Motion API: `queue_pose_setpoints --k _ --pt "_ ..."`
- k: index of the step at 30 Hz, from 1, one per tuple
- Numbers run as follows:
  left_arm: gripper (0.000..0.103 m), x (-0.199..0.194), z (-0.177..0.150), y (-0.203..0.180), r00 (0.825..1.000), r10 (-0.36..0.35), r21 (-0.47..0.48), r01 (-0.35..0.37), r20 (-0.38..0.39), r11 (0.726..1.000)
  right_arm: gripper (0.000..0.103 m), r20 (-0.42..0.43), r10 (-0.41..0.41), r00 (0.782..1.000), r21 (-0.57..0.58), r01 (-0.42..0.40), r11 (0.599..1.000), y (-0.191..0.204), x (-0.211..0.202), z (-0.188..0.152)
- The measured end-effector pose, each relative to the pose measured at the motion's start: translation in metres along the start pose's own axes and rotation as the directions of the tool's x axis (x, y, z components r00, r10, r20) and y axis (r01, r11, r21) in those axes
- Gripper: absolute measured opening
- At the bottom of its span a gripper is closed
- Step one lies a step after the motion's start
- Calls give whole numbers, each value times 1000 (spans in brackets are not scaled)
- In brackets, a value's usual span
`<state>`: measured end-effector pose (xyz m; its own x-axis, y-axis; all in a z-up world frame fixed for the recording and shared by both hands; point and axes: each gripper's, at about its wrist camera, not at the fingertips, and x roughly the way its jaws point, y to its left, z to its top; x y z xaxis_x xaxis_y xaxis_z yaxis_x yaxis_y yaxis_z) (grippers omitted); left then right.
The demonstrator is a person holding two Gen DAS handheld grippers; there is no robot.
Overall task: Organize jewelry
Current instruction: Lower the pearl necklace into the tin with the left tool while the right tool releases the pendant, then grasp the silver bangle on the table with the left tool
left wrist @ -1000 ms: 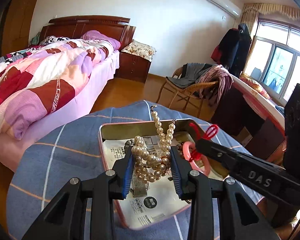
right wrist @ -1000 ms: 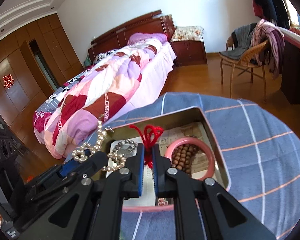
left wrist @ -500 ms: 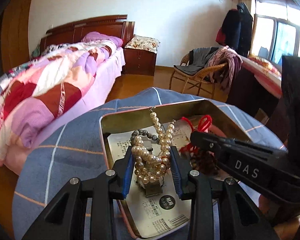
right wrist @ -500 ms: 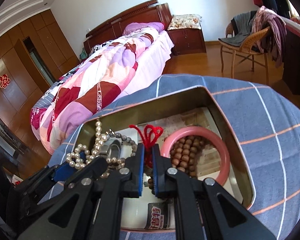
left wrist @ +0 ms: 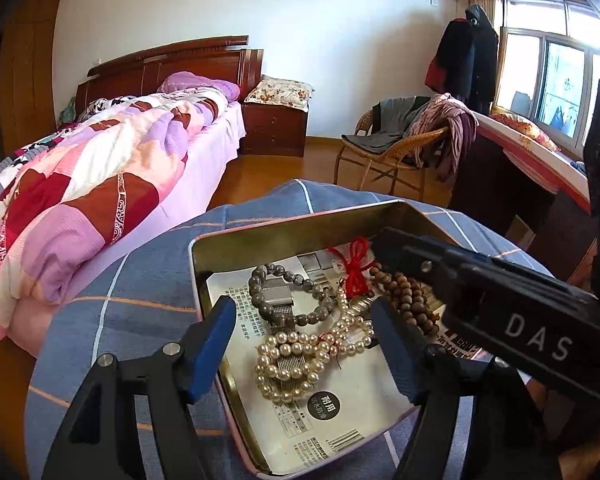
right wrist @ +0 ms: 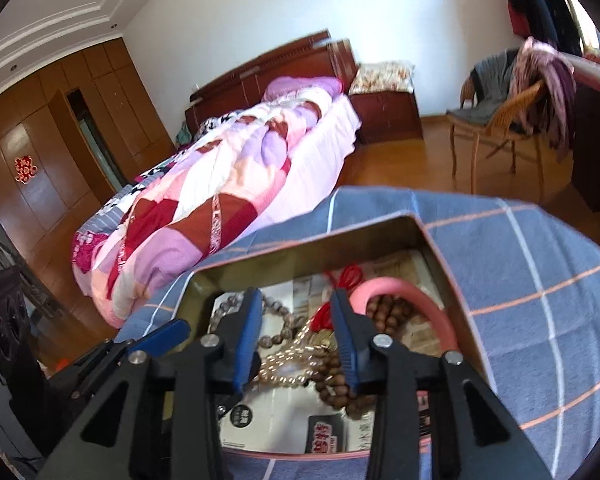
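Note:
An open metal tin [left wrist: 300, 226] [right wrist: 308, 254] sits on a blue checked tablecloth. In it lie a pearl necklace [left wrist: 300, 356] [right wrist: 288, 364], a grey bead bracelet [left wrist: 288, 292], a brown wooden bead string [left wrist: 408, 296] [right wrist: 388, 308], a red knotted cord [left wrist: 354, 266] [right wrist: 346, 278] and a pink bangle [right wrist: 412, 300]. My left gripper [left wrist: 304, 316] is open just above the pearls. My right gripper [right wrist: 296, 312] is open over the tin, its arm crossing the left wrist view [left wrist: 480, 292].
The tin rests on a round table covered in blue cloth [left wrist: 140, 280] [right wrist: 540, 280]. A bed with a patchwork quilt [left wrist: 100, 168] is behind on the left, a wicker chair with clothes [left wrist: 400, 148] behind on the right.
Both grippers opened. The pearl necklace dropped from my left gripper into the tin, and the red cord with the pink bangle left my right gripper and lies in the tin.

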<state>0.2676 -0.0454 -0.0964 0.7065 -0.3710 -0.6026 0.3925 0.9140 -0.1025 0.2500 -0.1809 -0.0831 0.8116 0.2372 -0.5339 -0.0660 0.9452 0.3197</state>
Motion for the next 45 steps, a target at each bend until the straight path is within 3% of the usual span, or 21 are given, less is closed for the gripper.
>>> queue_pose_setpoints --k 4,8,18,26,45 --pt "71 -5 2 6 999 11 -30 -10 33 999 39 3 -10 1000 24 10 1000 -1 -4 0" --pt "75 -19 5 16 998 -45 -97 49 47 994 43 21 -37 999 49 36 998 -1 -20 -3" --pt "75 -63 -21 18 999 45 -102 -44 9 994 46 -16 -98 995 91 99 991 -10 -56 -27" --pt "75 -89 -45 22 998 56 -132 -60 -31 989 46 -81 -118 990 93 125 988 -11 -82 -58" --pt "75 -143 -110 19 988 113 -104 -123 -103 987 46 -152 -92 984 12 95 995 11 -123 -111"
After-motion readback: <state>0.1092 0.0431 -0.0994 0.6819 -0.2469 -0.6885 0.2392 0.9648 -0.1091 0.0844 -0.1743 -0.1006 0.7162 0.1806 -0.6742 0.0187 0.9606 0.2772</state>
